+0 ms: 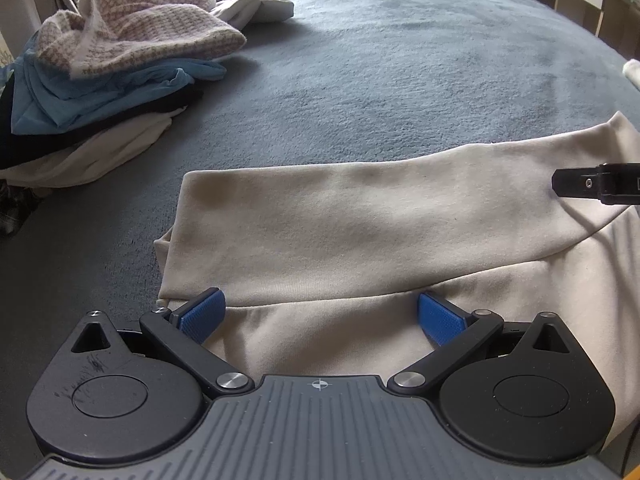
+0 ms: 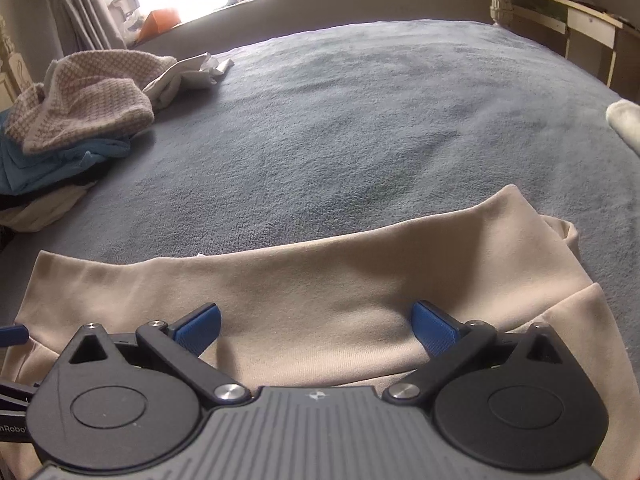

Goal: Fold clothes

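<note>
The cream garment (image 1: 360,216) is laid flat on the blue-grey bedspread (image 1: 400,80), its far part folded toward the near edge. Both grippers are pitched steeply down over it: the left gripper (image 1: 322,314) is spread wide with nothing gripped, and the right gripper (image 2: 316,326) is likewise fully spread and empty. A pile of clothes (image 1: 100,80) is seen well apart, far left.

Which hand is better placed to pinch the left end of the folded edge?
Probably left: the left gripper is open over the cream garment near that end; the right gripper, also open, sits toward the other end.
</note>
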A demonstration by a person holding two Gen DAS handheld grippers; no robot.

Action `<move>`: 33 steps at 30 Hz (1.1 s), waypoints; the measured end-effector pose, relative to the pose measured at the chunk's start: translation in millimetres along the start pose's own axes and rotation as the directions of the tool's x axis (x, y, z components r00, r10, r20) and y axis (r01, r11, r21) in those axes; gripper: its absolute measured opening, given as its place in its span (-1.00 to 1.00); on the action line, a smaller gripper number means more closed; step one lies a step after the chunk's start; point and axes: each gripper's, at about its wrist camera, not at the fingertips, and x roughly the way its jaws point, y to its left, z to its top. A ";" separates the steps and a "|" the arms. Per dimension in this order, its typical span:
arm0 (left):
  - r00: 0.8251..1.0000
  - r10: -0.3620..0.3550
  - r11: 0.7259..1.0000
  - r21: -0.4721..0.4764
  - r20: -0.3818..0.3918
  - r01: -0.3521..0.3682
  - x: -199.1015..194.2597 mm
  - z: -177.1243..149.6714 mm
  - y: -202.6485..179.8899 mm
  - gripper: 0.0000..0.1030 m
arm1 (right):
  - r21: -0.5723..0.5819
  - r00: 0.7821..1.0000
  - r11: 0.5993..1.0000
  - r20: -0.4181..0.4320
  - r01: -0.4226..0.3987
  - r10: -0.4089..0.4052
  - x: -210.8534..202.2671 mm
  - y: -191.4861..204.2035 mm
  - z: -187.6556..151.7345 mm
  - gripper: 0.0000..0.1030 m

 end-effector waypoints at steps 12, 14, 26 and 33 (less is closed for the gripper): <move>0.972 -0.035 0.992 0.124 0.232 0.006 -30.3 -8.1 -7.5 1.00 | -0.078 1.000 0.997 0.030 0.008 -0.006 -12.1 2.6 -6.2 0.99; 0.955 -0.083 0.988 0.152 0.285 0.040 -36.7 -7.6 -10.6 1.00 | -0.043 0.998 0.999 0.056 -0.014 0.017 -22.0 -3.1 -6.3 0.98; 0.926 -0.187 0.979 0.142 0.328 0.147 -15.4 1.1 -12.6 0.81 | -0.175 0.986 0.983 0.165 0.046 -0.016 -41.4 -11.9 -5.2 -0.39; 0.929 -0.189 0.980 0.124 0.317 0.158 11.7 0.9 -1.4 0.28 | -0.142 0.986 0.987 0.161 0.070 -0.047 -6.8 -36.4 -0.1 -0.67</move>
